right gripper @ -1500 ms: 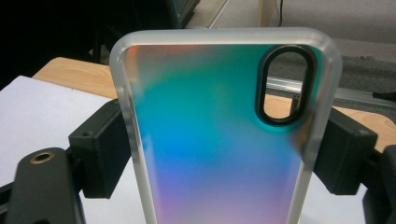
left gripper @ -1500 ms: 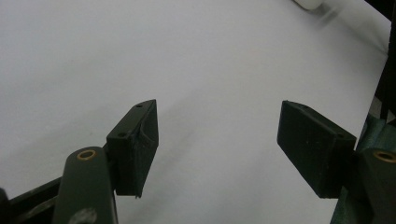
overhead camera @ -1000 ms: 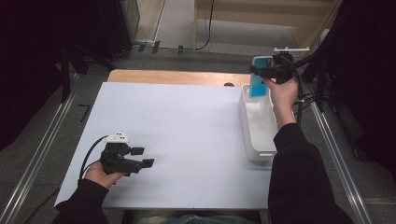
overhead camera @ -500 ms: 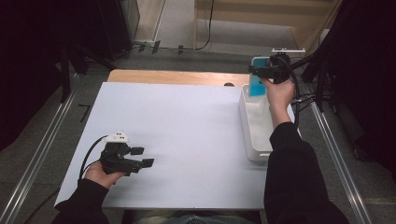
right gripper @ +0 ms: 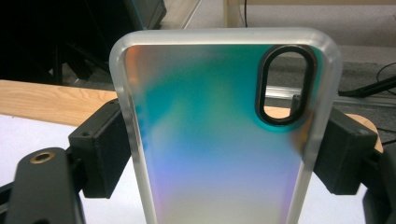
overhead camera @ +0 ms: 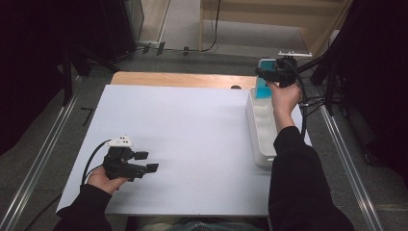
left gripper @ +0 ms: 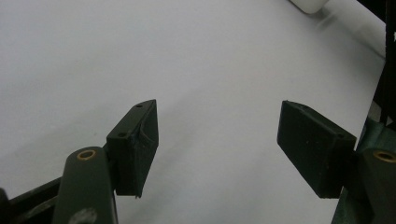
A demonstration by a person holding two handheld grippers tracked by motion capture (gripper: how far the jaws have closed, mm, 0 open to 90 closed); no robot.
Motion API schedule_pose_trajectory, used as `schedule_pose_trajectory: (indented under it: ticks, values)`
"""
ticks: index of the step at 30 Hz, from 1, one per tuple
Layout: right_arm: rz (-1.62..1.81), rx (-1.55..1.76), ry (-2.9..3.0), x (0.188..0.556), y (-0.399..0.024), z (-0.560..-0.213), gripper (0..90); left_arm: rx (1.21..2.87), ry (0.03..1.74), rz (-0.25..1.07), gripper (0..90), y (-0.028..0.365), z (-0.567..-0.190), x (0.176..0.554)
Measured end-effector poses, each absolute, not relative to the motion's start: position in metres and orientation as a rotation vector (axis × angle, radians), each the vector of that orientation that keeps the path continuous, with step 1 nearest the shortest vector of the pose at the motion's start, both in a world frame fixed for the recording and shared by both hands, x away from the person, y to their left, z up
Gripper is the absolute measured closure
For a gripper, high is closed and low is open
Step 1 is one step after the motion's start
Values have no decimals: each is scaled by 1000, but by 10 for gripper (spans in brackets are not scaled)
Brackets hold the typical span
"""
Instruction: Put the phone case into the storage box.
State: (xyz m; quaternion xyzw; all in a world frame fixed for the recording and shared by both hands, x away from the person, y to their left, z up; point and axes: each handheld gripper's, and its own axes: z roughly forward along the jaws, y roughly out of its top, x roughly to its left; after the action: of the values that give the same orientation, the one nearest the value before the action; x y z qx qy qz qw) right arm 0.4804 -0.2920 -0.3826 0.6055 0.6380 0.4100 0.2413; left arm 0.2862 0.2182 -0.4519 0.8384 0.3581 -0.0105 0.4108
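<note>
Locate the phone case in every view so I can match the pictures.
High view: the phone case is at upper right, held in the right gripper above the far end of the white bin.
Right gripper view: the case stands upright at centre, clamped between the jaws.
Left gripper view: not in it.
Shared landmark: the white tabletop, also at and.

High view: fixed overhead, facing forward and down on the whole table (overhead camera: pixel 192 144). Left gripper view: low over that white top, looking along it, tray (left gripper: pixel 308 4) far off. Right gripper view: right up against the phone case (right gripper: pixel 219 135), table behind.
</note>
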Motion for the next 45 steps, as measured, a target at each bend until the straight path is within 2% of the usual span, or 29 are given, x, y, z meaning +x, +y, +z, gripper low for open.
schedule_pose_trajectory:
  ticks: [45]
  values:
    - [1059, 1685, 1788, 471, -285, -420, 154, 2113, 901, -25, 292, 219, -452, 288]
